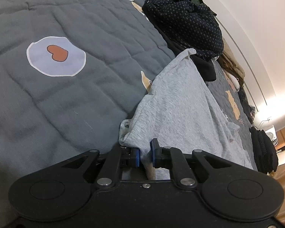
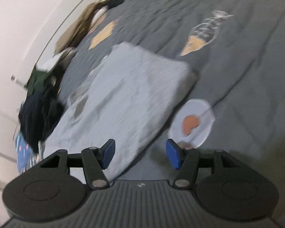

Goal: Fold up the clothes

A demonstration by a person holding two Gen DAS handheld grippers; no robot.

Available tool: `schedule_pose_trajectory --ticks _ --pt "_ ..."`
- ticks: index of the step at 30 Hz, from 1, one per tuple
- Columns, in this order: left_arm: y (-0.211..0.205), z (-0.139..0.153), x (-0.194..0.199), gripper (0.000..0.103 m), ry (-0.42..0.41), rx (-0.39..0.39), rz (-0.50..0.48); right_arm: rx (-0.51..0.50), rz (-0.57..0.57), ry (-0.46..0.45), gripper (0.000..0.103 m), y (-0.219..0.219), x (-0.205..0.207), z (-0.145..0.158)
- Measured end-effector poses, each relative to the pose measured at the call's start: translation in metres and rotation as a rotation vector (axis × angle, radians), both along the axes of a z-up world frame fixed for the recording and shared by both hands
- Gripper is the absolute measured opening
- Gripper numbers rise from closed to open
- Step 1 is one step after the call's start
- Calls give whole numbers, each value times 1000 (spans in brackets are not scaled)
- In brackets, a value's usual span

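Observation:
A light grey garment (image 1: 178, 102) lies on a dark grey quilt (image 1: 70, 87). My left gripper (image 1: 144, 154) is shut on a bunched edge of that garment, with the cloth pinched between its blue pads (image 1: 136, 156). In the right wrist view the grey garment (image 2: 123, 93) looks like a flat folded slab on the quilt (image 2: 237, 79). My right gripper (image 2: 140, 154) hangs open just above the garment's near edge, its blue pads (image 2: 109, 153) wide apart with nothing between them. That view is blurred by motion.
A heap of dark clothes (image 1: 188, 24) sits beyond the grey garment, near the wall (image 1: 256, 19). A brown garment (image 2: 76, 30) and more dark clothes (image 2: 38, 110) line the bed's wall side. A black bag (image 1: 264, 150) hangs at the right. The quilt carries printed patches (image 1: 56, 56).

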State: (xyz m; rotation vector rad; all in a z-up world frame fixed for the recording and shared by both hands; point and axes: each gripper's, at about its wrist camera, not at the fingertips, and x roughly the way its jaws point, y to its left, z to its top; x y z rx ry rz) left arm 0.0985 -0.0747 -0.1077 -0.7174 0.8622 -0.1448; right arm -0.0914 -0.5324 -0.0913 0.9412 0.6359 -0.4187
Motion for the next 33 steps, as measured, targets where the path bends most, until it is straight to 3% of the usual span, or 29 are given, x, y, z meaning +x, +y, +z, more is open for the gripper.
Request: schedule_pose_trajectory --ticks 8,23,27,29,33 --pt "0 -1 1 13 -1 4 -5 95 -130 15 58 -38 -2 -21" --pt "1 0 0 13 -1 1 -14 225 -213 -144 58 -65 21 -48" --pt "3 -2 2 13 12 -18 -13 182 -195 -134 57 -59 27 -44" --pt "3 -2 2 13 15 -22 -10 152 -185 -126 49 -55 30 -41" --pt "4 -2 3 17 20 -38 -10 161 -178 -118 14 -51 32 -43"
